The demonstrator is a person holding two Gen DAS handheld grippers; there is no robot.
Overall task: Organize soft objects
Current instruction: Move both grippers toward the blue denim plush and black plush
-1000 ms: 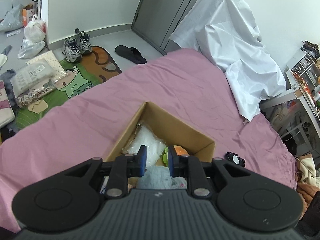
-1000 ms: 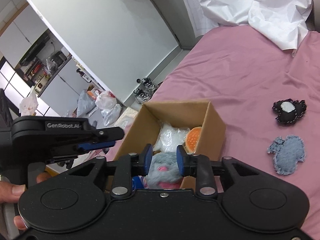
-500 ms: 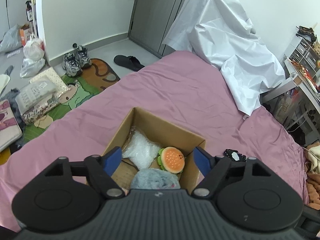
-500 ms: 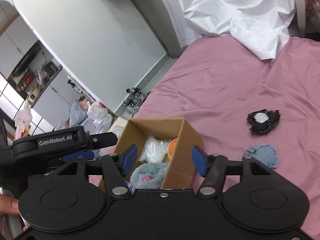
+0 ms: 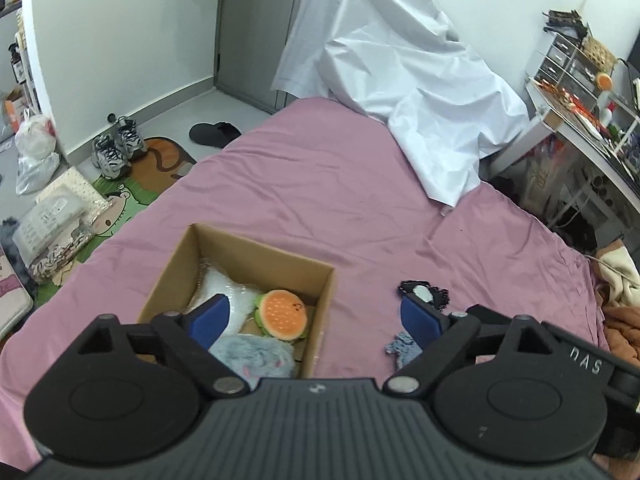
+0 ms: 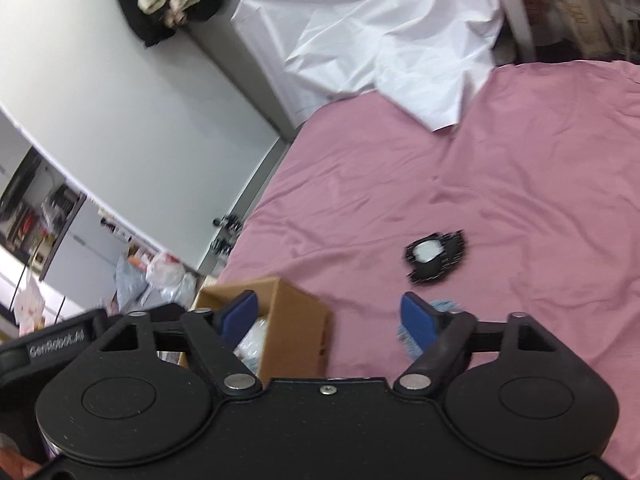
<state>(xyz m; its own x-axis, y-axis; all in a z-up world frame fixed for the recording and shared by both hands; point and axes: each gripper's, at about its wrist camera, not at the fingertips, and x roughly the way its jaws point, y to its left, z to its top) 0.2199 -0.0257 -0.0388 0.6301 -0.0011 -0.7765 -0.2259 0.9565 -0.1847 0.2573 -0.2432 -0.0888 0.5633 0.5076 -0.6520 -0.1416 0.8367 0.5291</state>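
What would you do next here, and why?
Probably swing the right gripper toward the blue-grey toy and lower onto it. Both grippers are open and empty, the box already holds three soft things, and that toy and the black one lie loose on the bed.

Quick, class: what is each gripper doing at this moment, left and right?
Left gripper: open, holding nothing, above the cardboard box.
Right gripper: open, holding nothing.
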